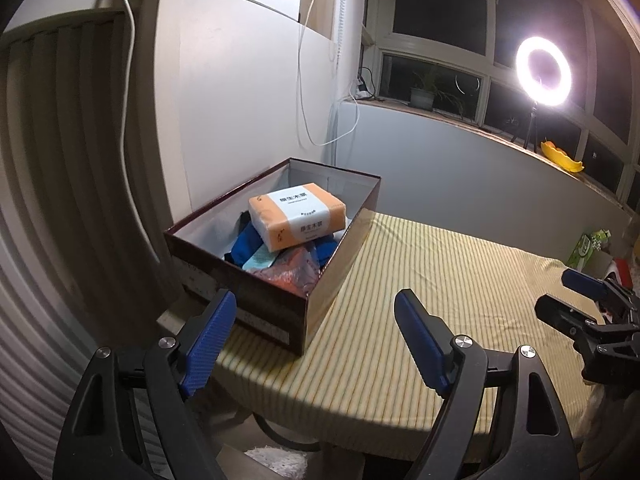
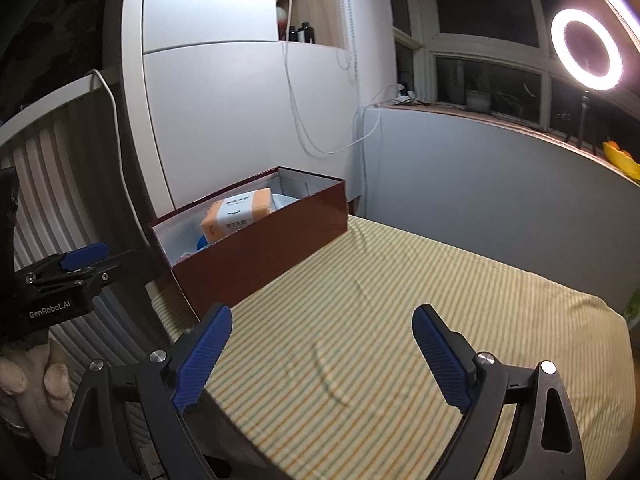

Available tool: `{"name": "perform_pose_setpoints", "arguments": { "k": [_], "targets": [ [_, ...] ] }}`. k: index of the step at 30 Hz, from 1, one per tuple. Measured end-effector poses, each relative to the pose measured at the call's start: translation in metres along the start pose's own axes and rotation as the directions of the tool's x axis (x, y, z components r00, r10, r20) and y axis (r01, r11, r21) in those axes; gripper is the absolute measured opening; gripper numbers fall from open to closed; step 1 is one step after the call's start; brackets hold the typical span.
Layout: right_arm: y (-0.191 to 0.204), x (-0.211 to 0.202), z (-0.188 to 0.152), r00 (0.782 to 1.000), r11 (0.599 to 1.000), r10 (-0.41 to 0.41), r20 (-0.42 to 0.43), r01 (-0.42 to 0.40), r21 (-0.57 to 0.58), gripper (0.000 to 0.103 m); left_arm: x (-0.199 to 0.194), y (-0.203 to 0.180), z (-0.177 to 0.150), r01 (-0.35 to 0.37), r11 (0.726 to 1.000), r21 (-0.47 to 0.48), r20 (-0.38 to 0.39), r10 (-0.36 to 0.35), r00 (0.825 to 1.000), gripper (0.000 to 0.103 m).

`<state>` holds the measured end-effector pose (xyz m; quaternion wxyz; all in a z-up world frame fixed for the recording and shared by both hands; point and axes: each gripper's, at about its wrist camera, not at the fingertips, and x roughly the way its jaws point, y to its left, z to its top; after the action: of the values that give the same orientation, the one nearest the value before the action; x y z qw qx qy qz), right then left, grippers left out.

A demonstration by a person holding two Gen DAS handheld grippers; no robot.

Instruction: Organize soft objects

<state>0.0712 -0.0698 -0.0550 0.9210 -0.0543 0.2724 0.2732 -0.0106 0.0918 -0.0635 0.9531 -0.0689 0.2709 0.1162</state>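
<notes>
Glossy cardboard box (image 1: 280, 312), striped cloth (image 1: 420, 300)

Striped tablecloth (image 2: 360, 320) under and ahead of the tongs. Ring light (image 1: 543, 73) lit far right on the windowsill (image 1: 460, 114), potted plant (image 1: 423, 96) left of it, white cable (image 1: 308, 80) on the wall.

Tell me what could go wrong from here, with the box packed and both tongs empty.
1. The orange tissue pack sits highest on the heap, about level with the rim; a bump could probably tip it out.
2. The box stands at the table's corner, its near end by the edge, so a push from the left tongs might slide it off.
3. The loose striped cloth is wrinkled and could catch on the right tongs.
</notes>
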Motion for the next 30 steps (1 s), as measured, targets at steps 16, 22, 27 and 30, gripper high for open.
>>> {"name": "perform_pose_setpoints", "arguments": {
  "k": [16, 22, 27, 30],
  "targets": [
    [0.003, -0.011, -0.012, 0.999, 0.999, -0.036, 0.001, 0.036, -0.014, 0.090, -0.005, -0.008, -0.005, -0.009, 1.000, 0.026, 0.008, 0.008, 1.000, 0.082],
    [0.005, -0.008, -0.016, 0.999, 0.999, -0.031, -0.014, 0.030, -0.016, 0.090, -0.003, -0.006, -0.006, -0.007, 1.000, 0.022, 0.000, 0.007, 1.000, 0.082],
    [0.005, -0.008, -0.016, 0.999, 0.999, -0.031, -0.017, 0.030, -0.016, 0.090, -0.004, -0.006, -0.006, -0.005, 1.000, 0.022, 0.001, 0.005, 1.000, 0.082],
    [0.005, -0.008, -0.016, 0.999, 0.999, -0.030, -0.018, 0.030, -0.016, 0.090, -0.004, -0.006, -0.006, -0.002, 1.000, 0.022, 0.000, 0.002, 1.000, 0.082]
  ]
}}
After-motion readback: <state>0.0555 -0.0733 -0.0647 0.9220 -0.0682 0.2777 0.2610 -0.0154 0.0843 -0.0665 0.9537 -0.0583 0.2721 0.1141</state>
